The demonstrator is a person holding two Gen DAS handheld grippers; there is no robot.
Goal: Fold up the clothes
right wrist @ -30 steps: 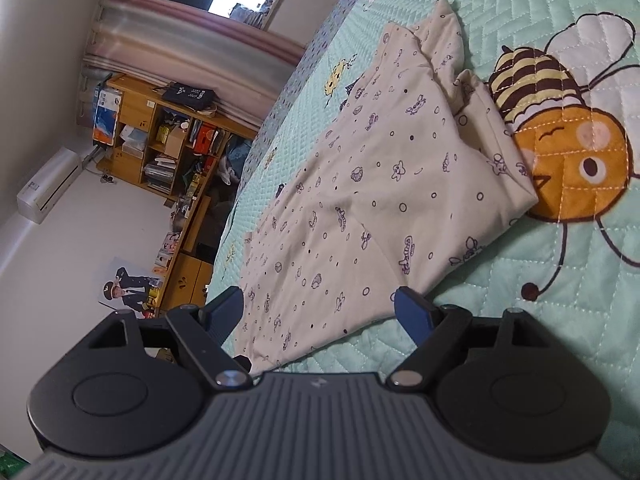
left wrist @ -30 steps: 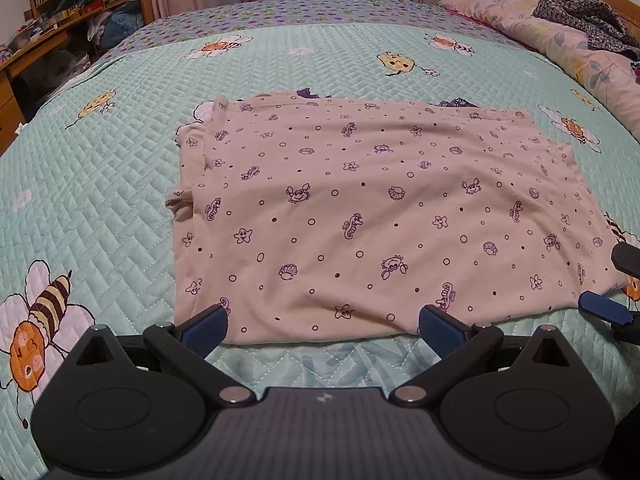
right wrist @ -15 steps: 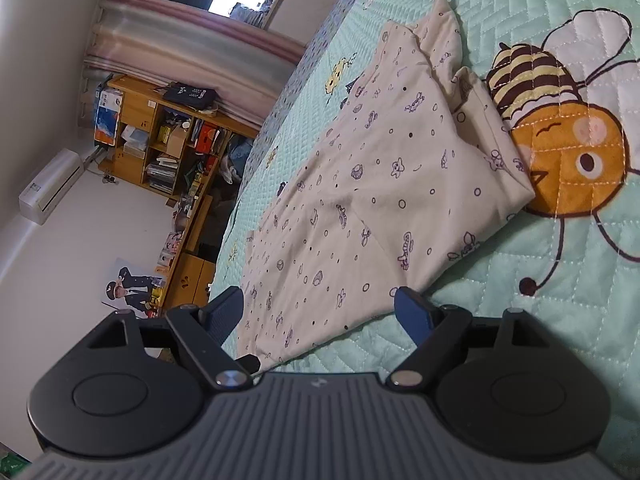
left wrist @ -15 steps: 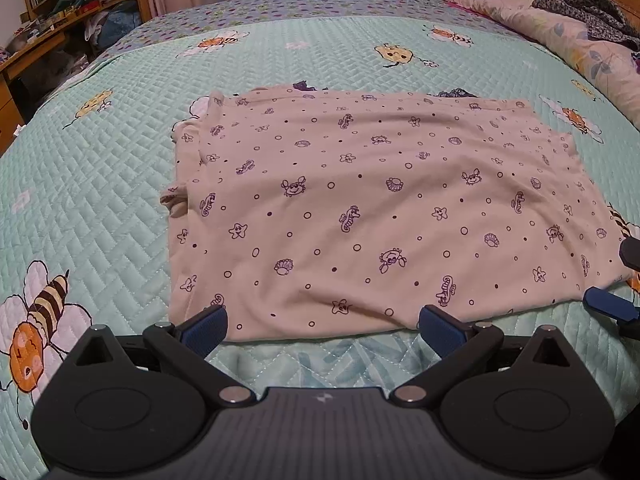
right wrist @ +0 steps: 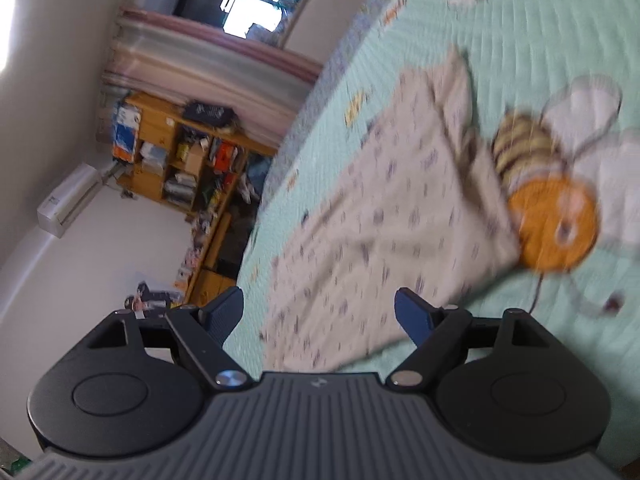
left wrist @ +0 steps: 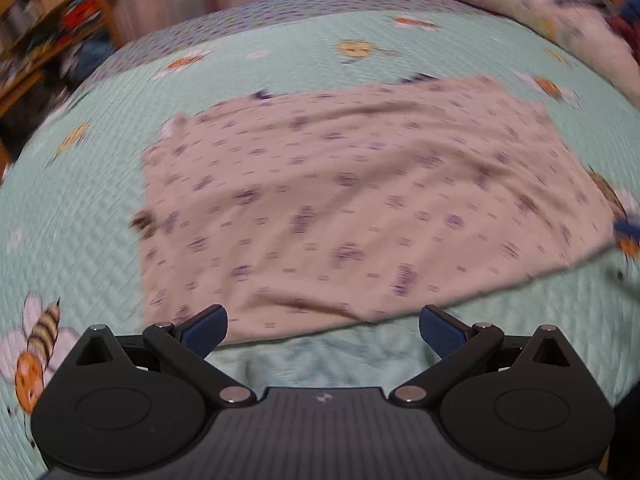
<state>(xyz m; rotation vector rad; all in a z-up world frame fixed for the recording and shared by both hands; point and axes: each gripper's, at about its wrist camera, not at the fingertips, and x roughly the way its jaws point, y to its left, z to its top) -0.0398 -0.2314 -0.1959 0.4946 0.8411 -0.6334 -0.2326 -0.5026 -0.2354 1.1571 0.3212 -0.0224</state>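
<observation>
A beige garment with small purple prints [left wrist: 360, 200] lies spread flat on the bed; it also shows in the right wrist view [right wrist: 384, 232], with bunched folds at its far end. My left gripper [left wrist: 323, 330] is open and empty, just short of the garment's near edge. My right gripper [right wrist: 319, 314] is open and empty, with the garment's near corner between its fingers. A blue fingertip of the right gripper [left wrist: 626, 226] shows at the garment's right corner in the left wrist view. Both views are motion-blurred.
The bed has a mint quilted cover with bee prints [left wrist: 60, 208]. Pillows and dark clothing [left wrist: 540, 4] lie at the far right. A wooden bookshelf and desk [right wrist: 188, 160] stand beyond the bed's left side. An air conditioner [right wrist: 68, 200] hangs on the wall.
Both grippers have moved fast, blurring the views. The left view has pulled back and tilted, the garment's right side now lower. The right gripper has shifted toward the garment's near corner.
</observation>
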